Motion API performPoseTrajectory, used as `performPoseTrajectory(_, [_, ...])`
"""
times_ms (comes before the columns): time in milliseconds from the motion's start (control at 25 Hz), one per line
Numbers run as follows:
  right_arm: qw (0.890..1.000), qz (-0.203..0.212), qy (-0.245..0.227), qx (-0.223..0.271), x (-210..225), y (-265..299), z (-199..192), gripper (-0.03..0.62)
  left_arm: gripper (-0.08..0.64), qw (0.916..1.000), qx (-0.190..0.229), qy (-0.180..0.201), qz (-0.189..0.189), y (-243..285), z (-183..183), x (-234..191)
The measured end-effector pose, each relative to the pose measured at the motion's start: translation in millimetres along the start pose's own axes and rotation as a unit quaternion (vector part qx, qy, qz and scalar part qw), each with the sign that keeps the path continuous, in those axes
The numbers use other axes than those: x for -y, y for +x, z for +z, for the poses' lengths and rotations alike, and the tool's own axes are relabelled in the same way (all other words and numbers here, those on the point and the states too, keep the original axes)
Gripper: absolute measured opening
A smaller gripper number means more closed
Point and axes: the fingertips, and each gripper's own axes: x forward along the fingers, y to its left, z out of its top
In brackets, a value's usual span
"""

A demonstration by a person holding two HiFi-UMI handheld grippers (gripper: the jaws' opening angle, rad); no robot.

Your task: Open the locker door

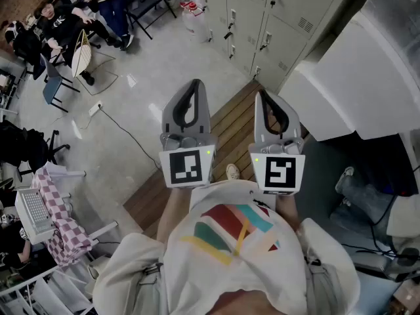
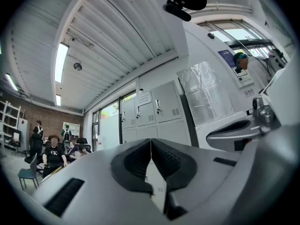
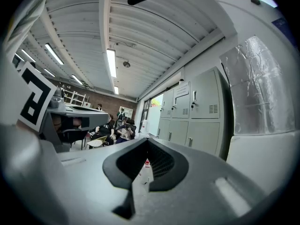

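Note:
A bank of grey lockers (image 1: 262,18) stands a few steps ahead at the top of the head view, its doors closed, each with a small latch. The lockers (image 2: 154,109) show beyond the jaws in the left gripper view, and the lockers (image 3: 197,109) again in the right gripper view. My left gripper (image 1: 195,85) and right gripper (image 1: 262,96) are held side by side at chest height, pointing level toward the lockers and well short of them. Both have their jaws pressed together with nothing between them: left gripper (image 2: 151,143), right gripper (image 3: 147,143).
A strip of wooden planks (image 1: 226,126) leads to the lockers. A big white machine (image 1: 354,77) stands close on the right. People sit on chairs (image 1: 59,25) at far left. A cable (image 1: 125,133) crosses the floor. A checkered cloth (image 1: 59,222) hangs at lower left.

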Motion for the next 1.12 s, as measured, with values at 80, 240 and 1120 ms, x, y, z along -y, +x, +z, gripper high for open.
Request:
performPoseTrajectory(80, [1.000, 0.005, -0.004, 0.003, 4, 1, -3, 0.003, 0.017, 1.0000, 0.000, 0.002, 0.003, 2, -1, 4])
performPoseTrajectory(240, [1.000, 0.019, -0.004, 0.004, 7, 1, -7, 0.003, 0.015, 0.9999, 0.000, 0.007, 0.013, 2, -1, 7])
performPoseTrajectory(1120, [0.996, 0.063, 0.039, 0.042, 32, 40, -15, 0.005, 0.015, 0.9982, -0.009, 0.016, 0.057, 31, -7, -15])
